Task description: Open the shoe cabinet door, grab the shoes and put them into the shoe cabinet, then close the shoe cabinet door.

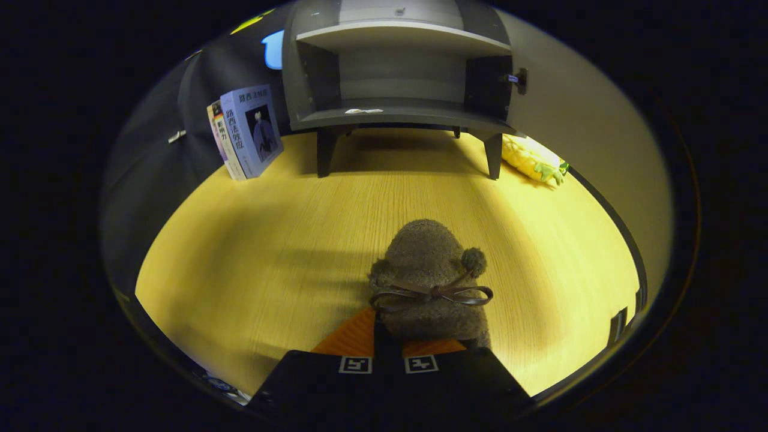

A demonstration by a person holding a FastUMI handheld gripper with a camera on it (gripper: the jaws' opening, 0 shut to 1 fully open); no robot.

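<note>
Shoe fuzzy with bow, on tabletop well short of cabinet, heel pinched between nearly closed fingers, cabinet door open, books left of cabinet, plush toy at its right leg

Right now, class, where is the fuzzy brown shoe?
The shoe sits on the wooden table, held between the gripper fingers, in front of the open cabinet.

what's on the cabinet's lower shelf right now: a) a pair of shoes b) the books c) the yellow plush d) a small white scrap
d: a small white scrap lies on the lower shelf of the open shoe cabinet, while the fuzzy brown shoe sits gripped at the gripper.
</note>
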